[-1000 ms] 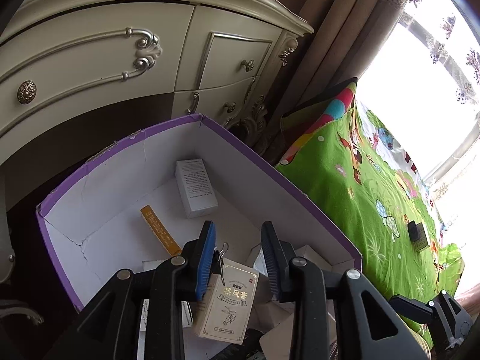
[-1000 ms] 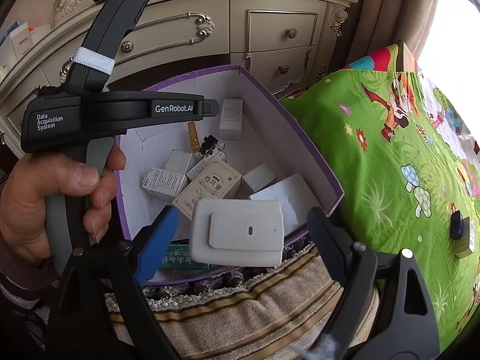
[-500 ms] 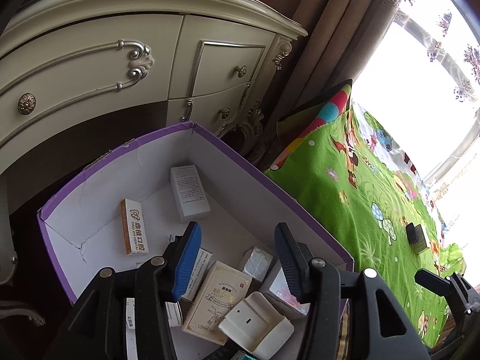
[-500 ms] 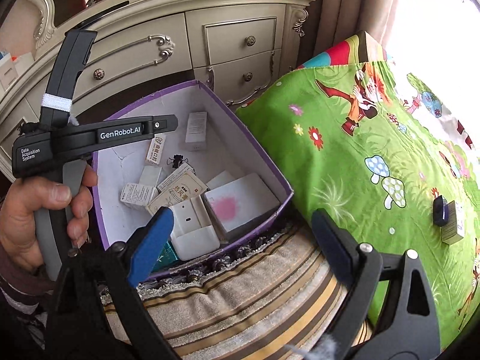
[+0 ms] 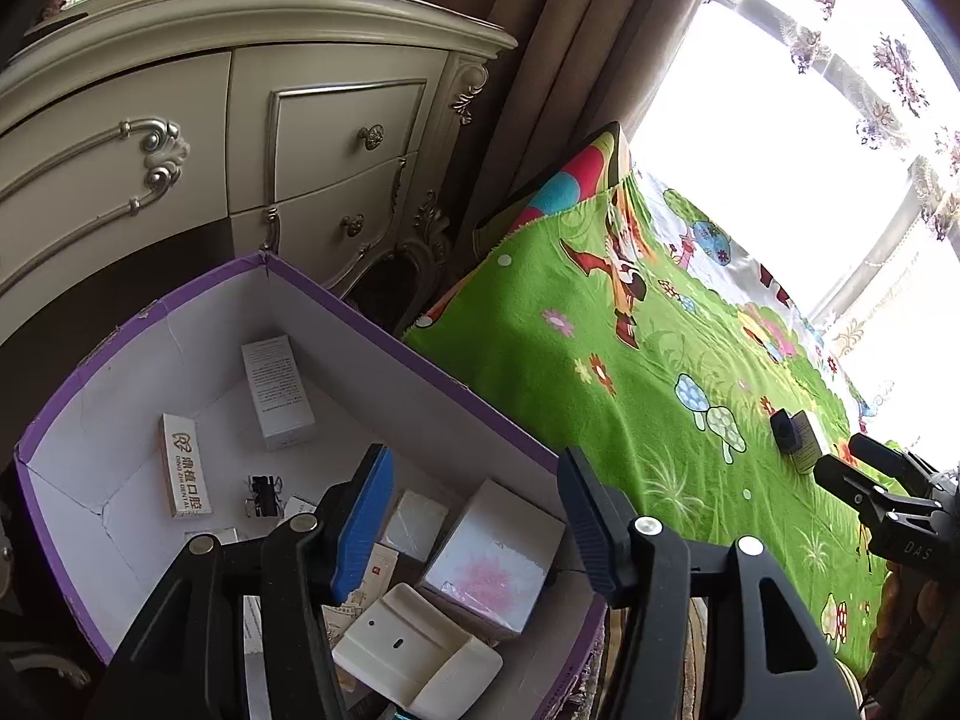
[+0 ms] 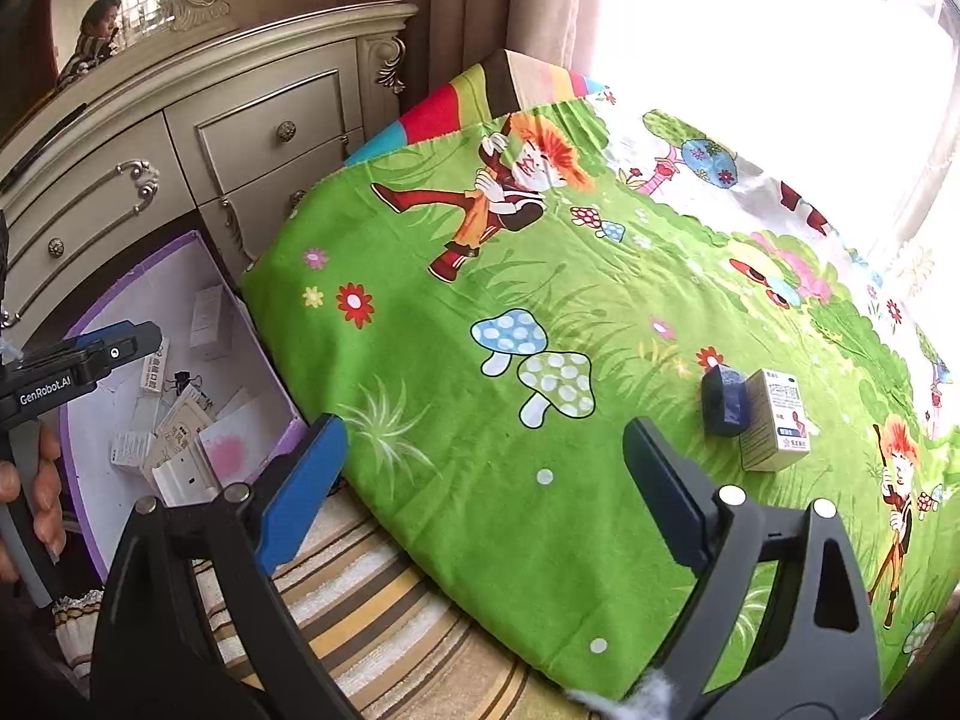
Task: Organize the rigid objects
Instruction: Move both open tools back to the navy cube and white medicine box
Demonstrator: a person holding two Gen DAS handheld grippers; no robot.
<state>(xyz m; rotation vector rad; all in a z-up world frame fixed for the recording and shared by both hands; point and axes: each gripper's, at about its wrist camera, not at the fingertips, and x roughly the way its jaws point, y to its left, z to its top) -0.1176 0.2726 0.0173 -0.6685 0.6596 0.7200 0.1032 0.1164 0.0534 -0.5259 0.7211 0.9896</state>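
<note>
Cream drawers (image 5: 252, 168) with silver scroll handles back the scene, brown curtains (image 5: 558, 78) hang beside a bright window, and a green cartoon-print blanket (image 6: 510, 330) covers the bed; a striped cloth (image 6: 372, 612) lies under the blanket's near edge. Beside the bed's left edge sits a purple-rimmed box (image 5: 360, 312) with a white inside; against its far wall leans a tall white carton (image 5: 277, 393), near the left wall lies a narrow white carton with orange print (image 5: 183, 465), and a black binder clip (image 5: 263, 495) rests on the floor between them; toward the near right corner sit a white box with a pink patch (image 5: 495, 564), a small white box (image 5: 414, 525) touching it, and a cream plastic case (image 5: 417, 654) at the near edge, partly over other cartons. Over the box's near side hangs the left gripper (image 5: 474, 516), its jaws opening with nothing pinched between the pads; what shows between them lies lower in the box. Out on the blanket toward its right edge, a dark blue box (image 6: 726, 399) stands touching a white medicine carton (image 6: 777, 420); the right gripper (image 6: 480, 480) hovers above the blanket's near edge, fingers spread wide and bare, well short of that pair; a hand (image 6: 33, 504) grips the left tool's handle at the left of the right wrist view.
</note>
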